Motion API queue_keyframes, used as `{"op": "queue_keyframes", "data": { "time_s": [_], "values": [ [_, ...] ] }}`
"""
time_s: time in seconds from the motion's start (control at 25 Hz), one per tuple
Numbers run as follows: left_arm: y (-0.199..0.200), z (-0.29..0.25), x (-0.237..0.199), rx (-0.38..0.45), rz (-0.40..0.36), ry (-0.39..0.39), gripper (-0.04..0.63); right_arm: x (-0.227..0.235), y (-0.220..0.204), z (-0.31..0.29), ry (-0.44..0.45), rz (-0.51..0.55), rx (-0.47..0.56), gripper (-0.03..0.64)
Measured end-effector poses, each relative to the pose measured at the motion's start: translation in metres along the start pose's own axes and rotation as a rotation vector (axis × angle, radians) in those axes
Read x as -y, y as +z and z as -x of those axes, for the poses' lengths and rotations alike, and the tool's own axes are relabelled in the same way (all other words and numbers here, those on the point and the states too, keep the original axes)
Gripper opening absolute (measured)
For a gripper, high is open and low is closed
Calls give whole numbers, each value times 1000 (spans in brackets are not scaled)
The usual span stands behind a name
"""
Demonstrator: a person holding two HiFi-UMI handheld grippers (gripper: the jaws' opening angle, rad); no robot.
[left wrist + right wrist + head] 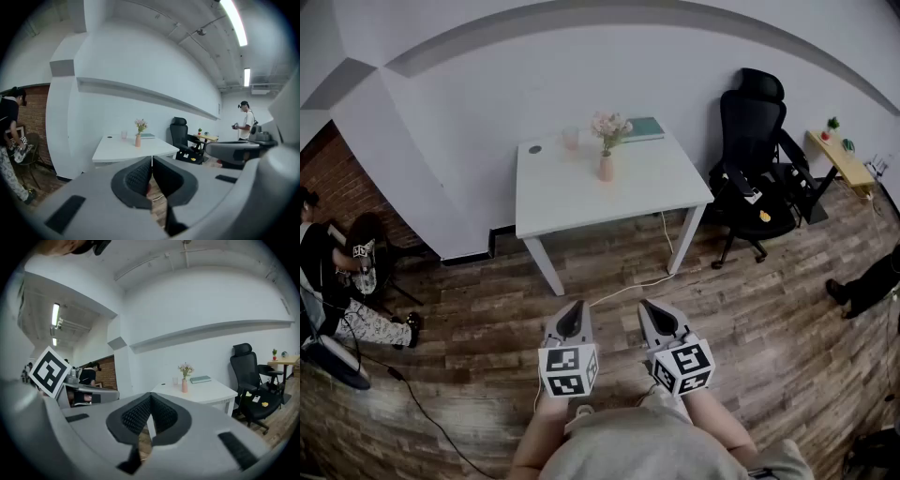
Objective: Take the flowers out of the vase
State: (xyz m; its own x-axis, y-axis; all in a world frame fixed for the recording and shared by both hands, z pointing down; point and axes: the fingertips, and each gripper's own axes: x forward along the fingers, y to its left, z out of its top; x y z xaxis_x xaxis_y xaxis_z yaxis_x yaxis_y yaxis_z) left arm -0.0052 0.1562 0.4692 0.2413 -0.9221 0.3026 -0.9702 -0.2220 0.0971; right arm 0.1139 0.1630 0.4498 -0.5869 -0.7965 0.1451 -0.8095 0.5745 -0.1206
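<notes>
Flowers [610,125] sit in the pink vase [607,168] on the worktop [581,197], so nothing's done yet imo; left hand-held gripper [573,317] and right hand-held gripper [659,317] both clenched, empty, well apart from it; approach + grab + lift all left.

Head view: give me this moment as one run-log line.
phase: pre-grasp | left gripper: shut, empty | right gripper: shut, empty | flowers: in vase on table, untouched
</notes>
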Motion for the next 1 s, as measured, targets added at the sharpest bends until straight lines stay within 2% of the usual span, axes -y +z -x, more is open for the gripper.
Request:
{"op": "queue_keyframes", "data": {
  "time_s": [0.24,0.4,1.0],
  "values": [
    [-14,66,-56,-11,-17,-34,9,-83,-1,14,-62,10,47,-2],
    [-20,93,-71,-13,-23,-56,9,-117,-4,25,-76,15,50,-2],
    [-17,115,-87,25,5,-74,9,-139,-2,31,-100,3,58,-2]
  ]
}}
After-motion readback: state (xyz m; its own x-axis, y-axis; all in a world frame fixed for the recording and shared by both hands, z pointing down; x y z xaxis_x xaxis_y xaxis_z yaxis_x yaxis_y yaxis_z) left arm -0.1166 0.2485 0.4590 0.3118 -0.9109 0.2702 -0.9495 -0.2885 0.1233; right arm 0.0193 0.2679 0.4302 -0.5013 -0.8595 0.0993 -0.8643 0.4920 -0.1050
